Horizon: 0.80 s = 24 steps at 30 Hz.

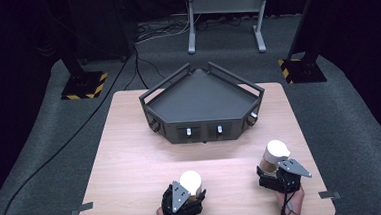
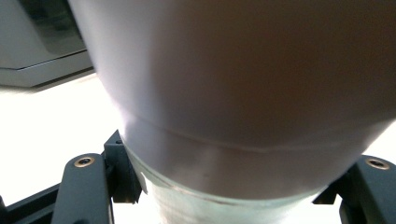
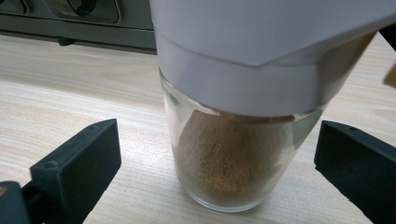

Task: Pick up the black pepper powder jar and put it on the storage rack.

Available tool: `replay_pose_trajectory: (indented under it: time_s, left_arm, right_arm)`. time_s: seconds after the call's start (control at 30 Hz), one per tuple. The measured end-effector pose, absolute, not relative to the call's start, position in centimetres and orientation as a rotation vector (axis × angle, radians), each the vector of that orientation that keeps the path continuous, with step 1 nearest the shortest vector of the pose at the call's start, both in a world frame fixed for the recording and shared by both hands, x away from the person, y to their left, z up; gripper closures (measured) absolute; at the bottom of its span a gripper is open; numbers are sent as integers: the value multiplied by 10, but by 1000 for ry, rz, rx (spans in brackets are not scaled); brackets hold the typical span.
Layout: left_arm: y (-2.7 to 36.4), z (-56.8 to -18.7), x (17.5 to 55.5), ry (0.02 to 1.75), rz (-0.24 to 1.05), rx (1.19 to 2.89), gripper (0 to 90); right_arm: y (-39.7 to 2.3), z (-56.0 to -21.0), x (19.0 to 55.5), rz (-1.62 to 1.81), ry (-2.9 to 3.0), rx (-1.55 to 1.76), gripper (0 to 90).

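Two jars: left claw (image 2: 233, 186) clenches one (image 2: 233, 116); the other (image 3: 233, 154) stands between the released right claw (image 3: 219, 168).

left gripper (image 1: 187, 192): fingers clamped tight | right gripper (image 1: 278, 173): fingers spread apart | both low, pointing forward

My right gripper (image 3: 212, 154) has matt black plastic jaws. Its jar (image 3: 233, 158) is clear, glossy glass with a smooth white lid. Pale wood-grain table (image 3: 84, 88), matt.

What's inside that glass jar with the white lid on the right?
The glass jar holds a brown, powdery filling up to just under its white lid. Whatever lies under that lid is covered.
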<state>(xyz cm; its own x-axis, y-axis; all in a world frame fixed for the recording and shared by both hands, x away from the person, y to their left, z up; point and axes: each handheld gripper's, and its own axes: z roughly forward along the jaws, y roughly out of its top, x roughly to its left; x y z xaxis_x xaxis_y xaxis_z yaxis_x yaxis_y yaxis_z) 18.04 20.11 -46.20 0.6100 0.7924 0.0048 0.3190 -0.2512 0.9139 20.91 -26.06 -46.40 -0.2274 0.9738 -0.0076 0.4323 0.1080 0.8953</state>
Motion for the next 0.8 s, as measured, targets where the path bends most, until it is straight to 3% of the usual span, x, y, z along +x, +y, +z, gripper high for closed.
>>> replay_pose_trajectory:
  time_s: [0.8]
  left_arm:
    - [215,-453,190,967,617,1801,308]
  right_arm:
    - [-262,-463,210,1079,1757,1376,0]
